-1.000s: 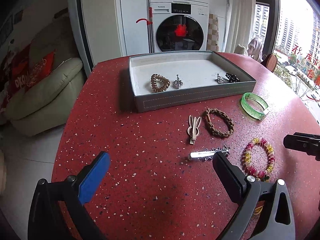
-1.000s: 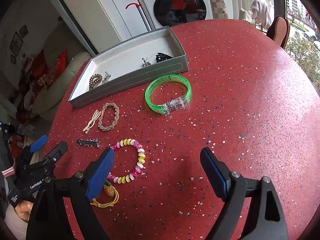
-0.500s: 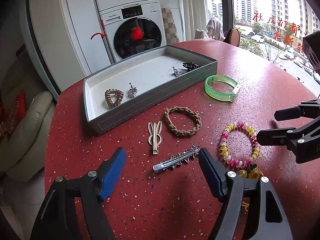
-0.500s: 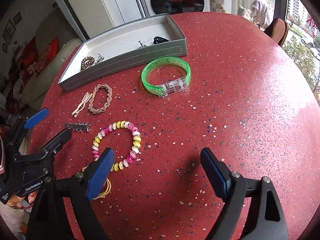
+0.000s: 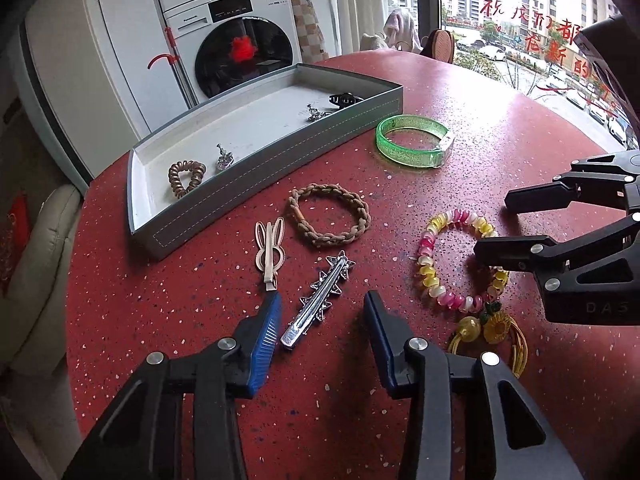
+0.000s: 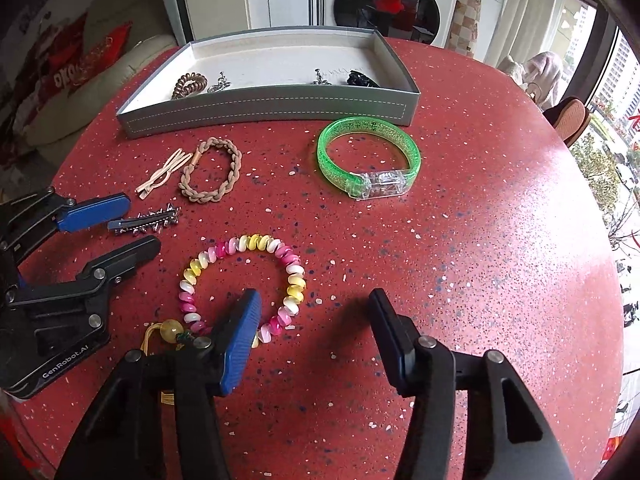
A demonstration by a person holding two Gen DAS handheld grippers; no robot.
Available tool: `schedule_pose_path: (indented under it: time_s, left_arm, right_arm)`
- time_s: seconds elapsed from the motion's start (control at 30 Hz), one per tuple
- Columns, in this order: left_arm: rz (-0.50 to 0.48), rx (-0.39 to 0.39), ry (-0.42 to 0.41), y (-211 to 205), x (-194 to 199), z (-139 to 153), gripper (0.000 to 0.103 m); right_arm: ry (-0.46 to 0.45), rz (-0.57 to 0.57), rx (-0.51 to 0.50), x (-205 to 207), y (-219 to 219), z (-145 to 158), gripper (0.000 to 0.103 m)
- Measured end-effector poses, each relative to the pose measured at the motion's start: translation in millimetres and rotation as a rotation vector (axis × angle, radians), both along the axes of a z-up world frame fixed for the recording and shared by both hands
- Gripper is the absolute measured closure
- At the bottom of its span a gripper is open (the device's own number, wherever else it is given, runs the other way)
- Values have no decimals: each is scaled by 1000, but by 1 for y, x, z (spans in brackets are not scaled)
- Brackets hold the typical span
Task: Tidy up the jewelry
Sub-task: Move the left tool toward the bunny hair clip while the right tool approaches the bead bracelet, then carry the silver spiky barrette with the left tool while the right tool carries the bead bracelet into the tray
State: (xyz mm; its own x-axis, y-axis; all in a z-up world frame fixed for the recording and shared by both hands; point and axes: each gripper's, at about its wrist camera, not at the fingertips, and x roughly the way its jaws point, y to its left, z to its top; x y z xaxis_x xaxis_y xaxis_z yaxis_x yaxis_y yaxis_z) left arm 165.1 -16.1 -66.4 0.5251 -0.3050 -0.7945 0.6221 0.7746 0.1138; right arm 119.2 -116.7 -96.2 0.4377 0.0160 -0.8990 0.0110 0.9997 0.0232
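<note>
A silver star hair clip (image 5: 324, 288) lies on the red table between the fingers of my left gripper (image 5: 320, 306), whose jaws are closing; the pads do not touch it. From the right wrist view the same clip (image 6: 148, 220) sits at the left gripper's (image 6: 143, 223) tips. The right side of a pink, yellow and white bead bracelet (image 6: 294, 280) lies between the closing jaws of my right gripper (image 6: 314, 300), with no pad pressing on it. The grey tray (image 5: 280, 168) holds a brown spiral hair tie (image 5: 186, 176), small silver pieces and a black claw clip.
Loose on the table are a green bangle (image 5: 412, 144), a braided brown bracelet (image 5: 328, 220), a pink bunny clip (image 5: 270, 252) and a yellow tassel charm (image 5: 488, 332). A washing machine and a sofa stand beyond the table's round edge.
Both grippers' jaws have narrowed. The left gripper rolled and moved in over the star clip. The right gripper shifted left so that the bead bracelet's side lies between its fingers.
</note>
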Motion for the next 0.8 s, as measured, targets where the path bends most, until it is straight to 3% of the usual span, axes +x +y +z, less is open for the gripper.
schedule_pose_path:
  time_s: [0.23, 0.3, 0.37, 0.43, 0.53, 0.67, 0.8]
  left_arm:
    - [21, -16, 34, 0, -3, 1, 42]
    - [41, -52, 74, 3, 1, 1, 50]
    - [68, -73, 99, 5, 5, 0, 51]
    - [84, -75, 95, 5, 6, 0, 64]
    - [97, -78, 101, 5, 6, 0, 67]
    - [118, -85, 98, 5, 3, 0, 67]
    - [144, -117, 94, 10, 1, 4, 67]
  right_arm:
    - [1, 19, -8, 2, 1, 0, 47]
    - [2, 20, -6, 2, 1, 0, 48]
    - [3, 21, -3, 2, 1, 0, 50]
    - [3, 27, -4, 2, 3, 1, 54]
    - [-1, 41, 0, 1, 6, 2, 64]
    - [-10, 58, 0, -2, 11, 3, 90]
    - [-31, 39, 3, -5, 9, 4, 93]
